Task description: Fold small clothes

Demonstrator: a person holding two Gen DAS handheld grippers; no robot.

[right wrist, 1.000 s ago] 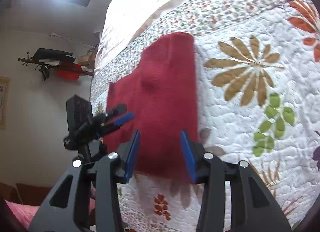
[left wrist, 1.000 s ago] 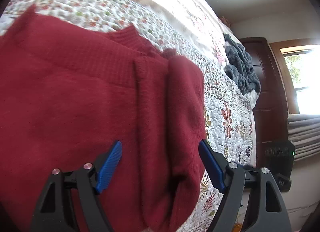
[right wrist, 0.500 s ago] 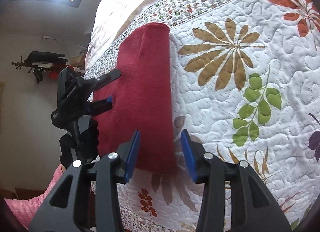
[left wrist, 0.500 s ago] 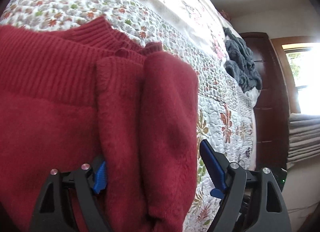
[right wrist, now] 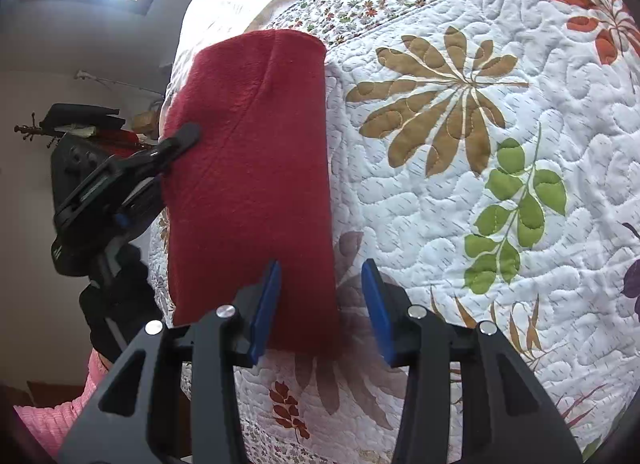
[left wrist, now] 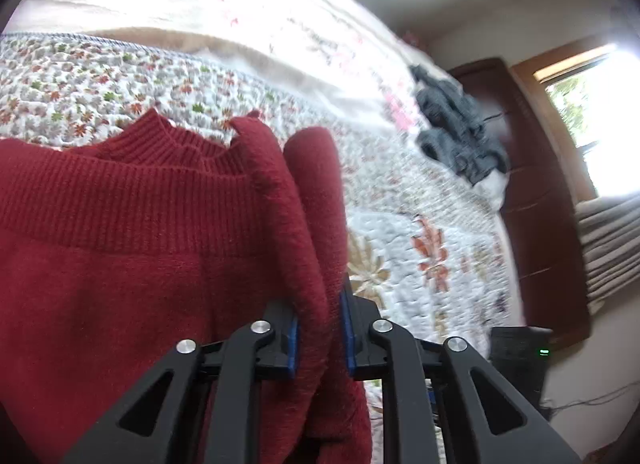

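Red knitted sweater point(left wrist: 120, 284) lies on the floral quilt point(right wrist: 460, 204) of the bed, its ribbed neck band toward twelve o'clock in the left wrist view and filling the left half of that picture. The left gripper point(left wrist: 320, 336) has its two blue pads squeezed in on a thick fold of the sweater's right edge, with only the pinched wool between them; the fold stands up from the pads toward twelve o'clock like a ridge. At two o'clock on the bed lies a heap of grey cloth point(left wrist: 456, 136), well apart from the sweater, and beyond it stands a dark wooden door point(left wrist: 536, 200) beside a bright window point(left wrist: 600, 120).

From the right wrist view the sweater point(right wrist: 248, 184) shows as a narrow red strip running from six to eleven o'clock across the quilt. The right gripper point(right wrist: 320, 308) stands with its blue pads apart, astride the near right corner of that strip; its left pad lies over the red wool, its right pad over the quilt, and neither grips anything. At nine o'clock the left gripper point(right wrist: 176, 144) bites the strip's far edge.
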